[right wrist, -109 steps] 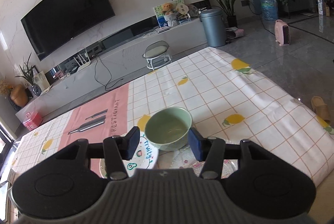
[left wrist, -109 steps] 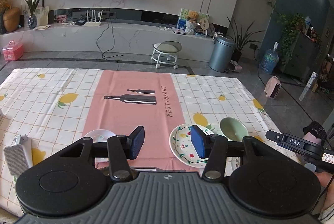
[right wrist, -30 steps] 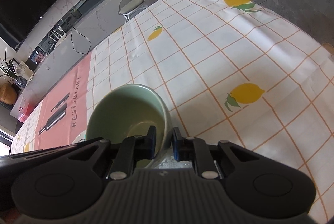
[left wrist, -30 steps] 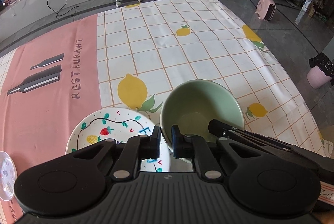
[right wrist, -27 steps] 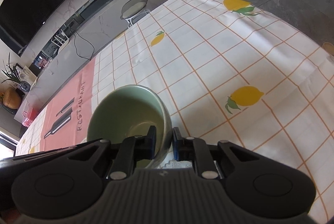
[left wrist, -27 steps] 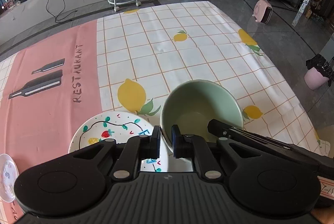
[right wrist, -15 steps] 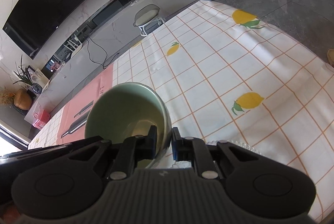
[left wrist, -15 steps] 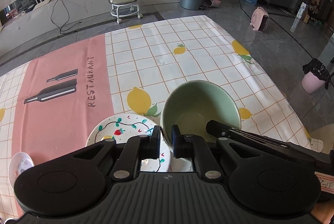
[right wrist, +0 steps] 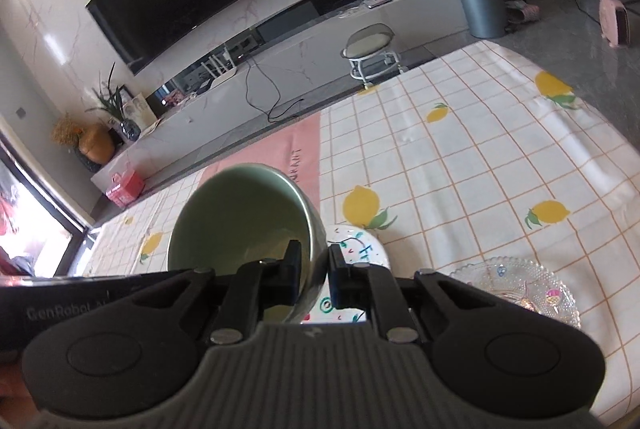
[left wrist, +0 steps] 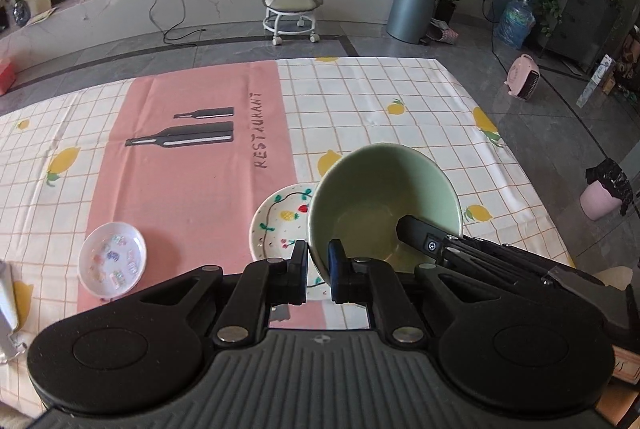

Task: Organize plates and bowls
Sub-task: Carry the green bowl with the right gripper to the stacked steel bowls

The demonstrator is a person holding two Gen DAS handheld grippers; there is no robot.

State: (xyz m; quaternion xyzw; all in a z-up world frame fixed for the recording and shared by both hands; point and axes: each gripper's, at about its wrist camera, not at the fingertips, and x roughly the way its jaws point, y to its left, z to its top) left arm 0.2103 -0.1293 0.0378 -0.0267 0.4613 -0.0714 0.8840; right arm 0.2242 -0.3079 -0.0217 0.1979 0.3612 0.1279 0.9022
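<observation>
Both grippers hold one pale green bowl point(left wrist: 384, 197) in the air, tilted. My left gripper point(left wrist: 318, 263) is shut on its near-left rim. My right gripper point(right wrist: 314, 269) is shut on the bowl's point(right wrist: 240, 217) right rim and reaches into the bowl in the left wrist view. Below the bowl lies a white plate with fruit drawings point(left wrist: 278, 225), partly hidden; it also shows in the right wrist view point(right wrist: 358, 243). A small white dish with coloured marks point(left wrist: 112, 259) lies to the left on the pink runner. A clear glass plate point(right wrist: 520, 287) lies at the right.
The table wears a checked lemon cloth point(left wrist: 360, 101) with a pink runner point(left wrist: 200, 165) printed RESTAURANT. A metal object point(left wrist: 8, 293) sits at the left edge. Beyond the far edge stand a stool point(left wrist: 290, 9) and a grey bin point(left wrist: 412, 7).
The bowl has gone from resting on the table to held by both grippers, lifted higher and carried left over the fruit plate. Both views have pulled up and back.
</observation>
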